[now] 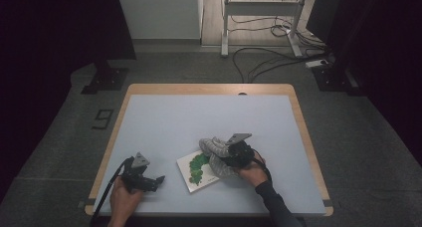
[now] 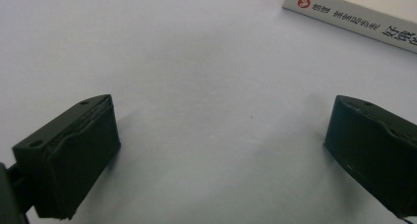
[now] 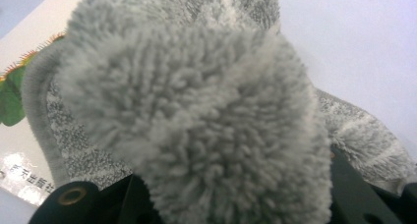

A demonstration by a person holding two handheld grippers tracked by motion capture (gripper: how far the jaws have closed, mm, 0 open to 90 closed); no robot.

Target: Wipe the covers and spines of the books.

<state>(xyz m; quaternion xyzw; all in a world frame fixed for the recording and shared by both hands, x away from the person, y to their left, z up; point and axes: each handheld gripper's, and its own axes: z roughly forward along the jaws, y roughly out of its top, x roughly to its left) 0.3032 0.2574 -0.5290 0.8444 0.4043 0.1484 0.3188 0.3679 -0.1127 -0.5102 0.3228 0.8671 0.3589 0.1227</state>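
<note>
Pinching a fluffy grey knitted sock (image 1: 215, 155) with your right gripper (image 1: 230, 160) over the white picture book with a green caterpillar cover (image 1: 195, 169).

Your right gripper's jaws are pressed in on the bunched grey pile (image 3: 196, 116), which bulges up between them in the right gripper view, while the rest of the sock drapes across the book's right edge near the middle of the pale blue tabletop (image 1: 199, 117). Your left gripper (image 1: 155, 181) rests at the near left of the table, just left of the book, with its jaws spread wide and nothing but bare table between them; the book's white spine (image 2: 354, 17) lies beyond them.
</note>
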